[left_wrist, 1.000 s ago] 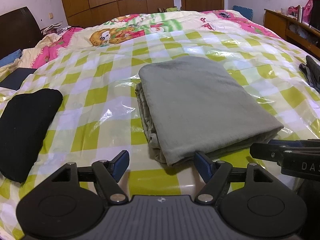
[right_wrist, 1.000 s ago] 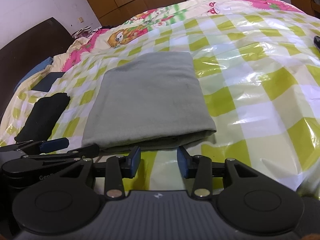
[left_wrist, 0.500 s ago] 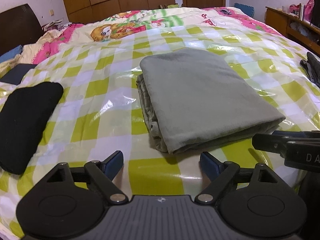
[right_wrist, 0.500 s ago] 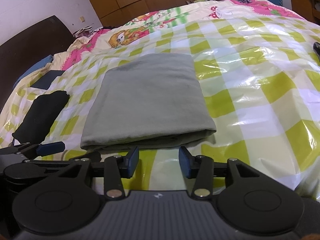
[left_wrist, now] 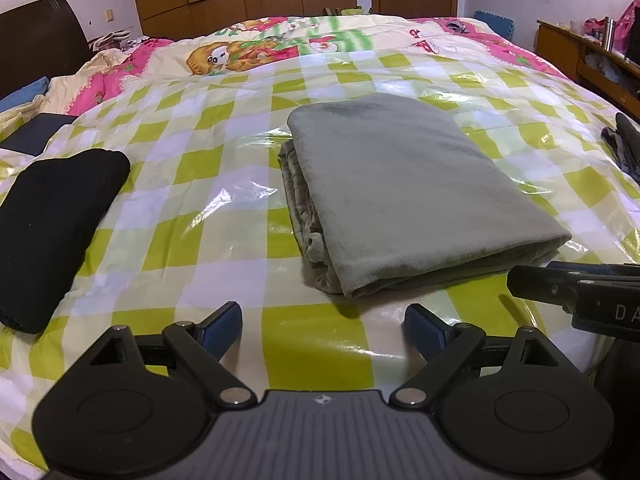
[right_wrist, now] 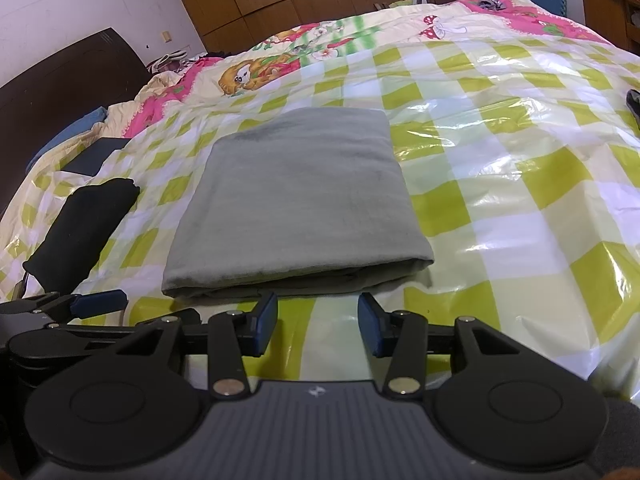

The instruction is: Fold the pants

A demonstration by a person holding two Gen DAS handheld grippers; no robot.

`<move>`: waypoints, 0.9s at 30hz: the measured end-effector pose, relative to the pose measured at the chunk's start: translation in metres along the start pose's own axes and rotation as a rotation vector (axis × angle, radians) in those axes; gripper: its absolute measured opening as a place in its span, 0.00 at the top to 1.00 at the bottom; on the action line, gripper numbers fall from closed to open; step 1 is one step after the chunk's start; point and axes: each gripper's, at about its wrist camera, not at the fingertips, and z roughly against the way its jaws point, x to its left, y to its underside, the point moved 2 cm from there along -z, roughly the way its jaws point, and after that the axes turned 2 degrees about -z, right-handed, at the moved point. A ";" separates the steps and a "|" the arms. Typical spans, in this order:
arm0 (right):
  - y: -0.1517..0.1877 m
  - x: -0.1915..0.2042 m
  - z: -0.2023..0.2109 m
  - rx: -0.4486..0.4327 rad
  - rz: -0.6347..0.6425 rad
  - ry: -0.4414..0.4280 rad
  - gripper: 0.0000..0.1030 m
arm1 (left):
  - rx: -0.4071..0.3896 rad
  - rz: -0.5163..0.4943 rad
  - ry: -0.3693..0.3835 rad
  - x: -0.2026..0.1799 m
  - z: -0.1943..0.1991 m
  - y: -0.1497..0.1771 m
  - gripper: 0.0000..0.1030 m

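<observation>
The grey pants lie folded into a thick rectangle in the middle of the checked sheet, also in the right wrist view. My left gripper hovers just short of the stack's near left corner; its jaws are opening wide and nothing is between them. My right gripper hangs close to the near folded edge, jaws partly apart and empty, pads clear of the cloth. Each gripper shows at the edge of the other's view: the right one and the left one.
A folded black garment lies to the left of the pants. The shiny green-and-white plastic sheet covers a bed with a cartoon quilt behind. Dark clothing lies at the right edge. A wooden shelf stands at the right.
My left gripper's jaws have spread wider and it has drawn back a little from the pants' near corner. The right gripper's jaws have parted slightly. The pants have not moved.
</observation>
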 end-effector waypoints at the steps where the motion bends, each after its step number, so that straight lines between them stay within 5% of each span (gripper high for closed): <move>1: 0.000 0.000 0.000 0.000 0.000 0.000 0.56 | 0.000 0.000 0.001 0.001 0.000 0.000 0.02; 19: -0.001 -0.006 0.005 0.003 -0.016 0.004 0.54 | -0.006 0.004 0.007 0.005 0.003 0.003 0.02; 27: -0.034 -0.019 0.019 -0.068 -0.076 -0.017 0.54 | -0.096 -0.016 0.026 0.010 0.018 -0.025 0.02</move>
